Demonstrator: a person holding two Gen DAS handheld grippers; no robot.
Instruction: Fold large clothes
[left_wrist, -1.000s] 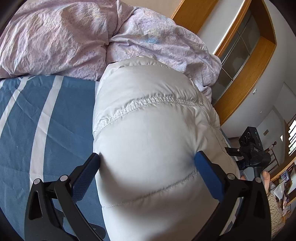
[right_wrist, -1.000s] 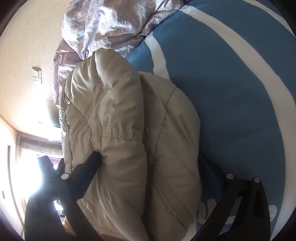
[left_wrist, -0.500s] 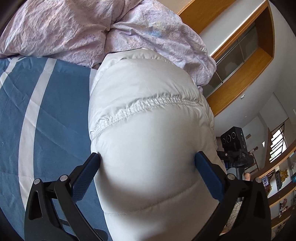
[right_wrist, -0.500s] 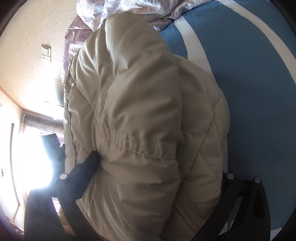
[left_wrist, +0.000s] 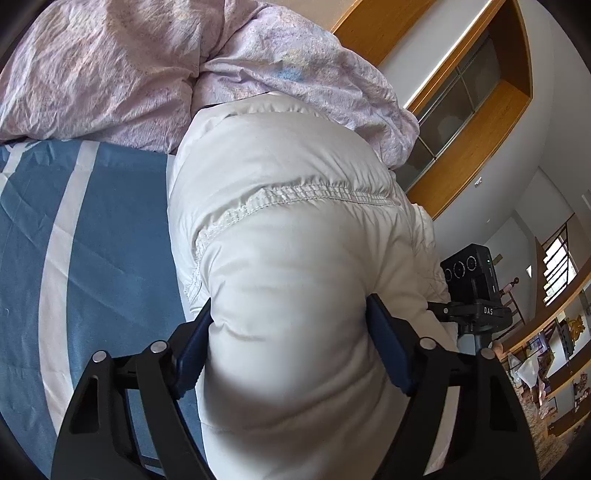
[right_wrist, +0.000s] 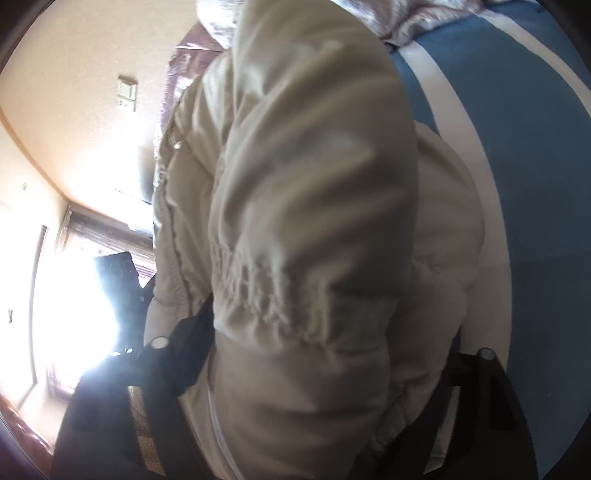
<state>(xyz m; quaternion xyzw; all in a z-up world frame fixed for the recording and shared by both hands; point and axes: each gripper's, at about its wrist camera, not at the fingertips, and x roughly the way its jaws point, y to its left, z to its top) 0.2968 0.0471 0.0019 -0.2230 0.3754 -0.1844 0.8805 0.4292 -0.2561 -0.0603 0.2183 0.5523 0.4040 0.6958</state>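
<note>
A puffy off-white quilted jacket (left_wrist: 288, 229) lies on the blue, white-striped bed sheet (left_wrist: 110, 229). My left gripper (left_wrist: 290, 332) is shut on a thick fold of the jacket, its blue pads (left_wrist: 194, 350) pressed into both sides. In the right wrist view the same jacket (right_wrist: 314, 221) fills the frame, blurred and close. My right gripper (right_wrist: 325, 350) is shut on a bulky fold of it; the right finger is mostly hidden by fabric. The other gripper (left_wrist: 476, 291) shows past the jacket in the left wrist view.
A crumpled lilac duvet (left_wrist: 129, 62) lies at the head of the bed, touching the jacket's far end. A wooden cabinet with glass doors (left_wrist: 465, 99) stands beyond. A bright window (right_wrist: 85, 295) and a wall switch (right_wrist: 127, 92) are at the left of the right wrist view.
Both grippers have lifted and drawn the jacket closer; it now fills more of the right wrist view. The left pads have squeezed in tighter on the fold.
</note>
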